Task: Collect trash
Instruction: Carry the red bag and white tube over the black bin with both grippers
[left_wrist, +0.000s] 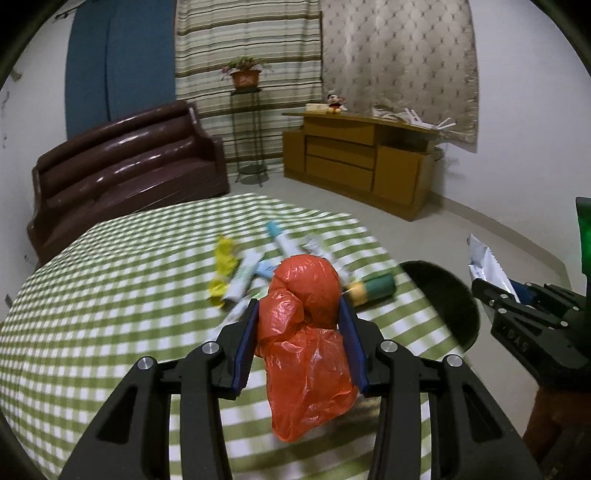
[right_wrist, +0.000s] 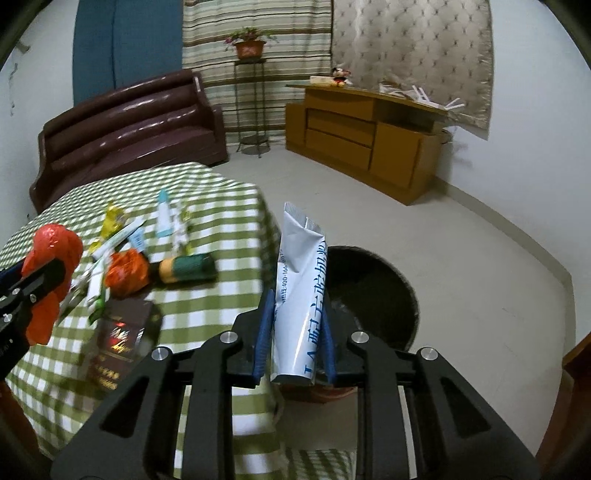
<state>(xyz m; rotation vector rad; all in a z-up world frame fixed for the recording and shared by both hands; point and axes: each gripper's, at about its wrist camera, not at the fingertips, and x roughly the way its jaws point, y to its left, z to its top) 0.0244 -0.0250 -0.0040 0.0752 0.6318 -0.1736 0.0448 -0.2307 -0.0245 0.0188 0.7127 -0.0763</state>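
Observation:
My left gripper (left_wrist: 298, 306) is shut on a crumpled orange plastic bag (left_wrist: 303, 325) and holds it above the green checked table (left_wrist: 110, 295); it also shows in the right wrist view (right_wrist: 48, 273). My right gripper (right_wrist: 297, 299) is shut on a white tube (right_wrist: 299, 288) with blue print, held upright over the dark trash bin (right_wrist: 373, 288) beside the table's right edge. The bin also shows in the left wrist view (left_wrist: 447, 295), as does the tube (left_wrist: 487, 266). Several wrappers (right_wrist: 110, 221) and tubes (right_wrist: 164, 218) lie on the table.
A green and yellow roll (right_wrist: 188, 269), a second orange bag (right_wrist: 127, 271) and a dark box (right_wrist: 118, 336) lie on the table. A brown sofa (right_wrist: 129, 125), a plant stand (right_wrist: 251, 96) and a wooden cabinet (right_wrist: 369, 133) stand at the back. Grey floor lies to the right.

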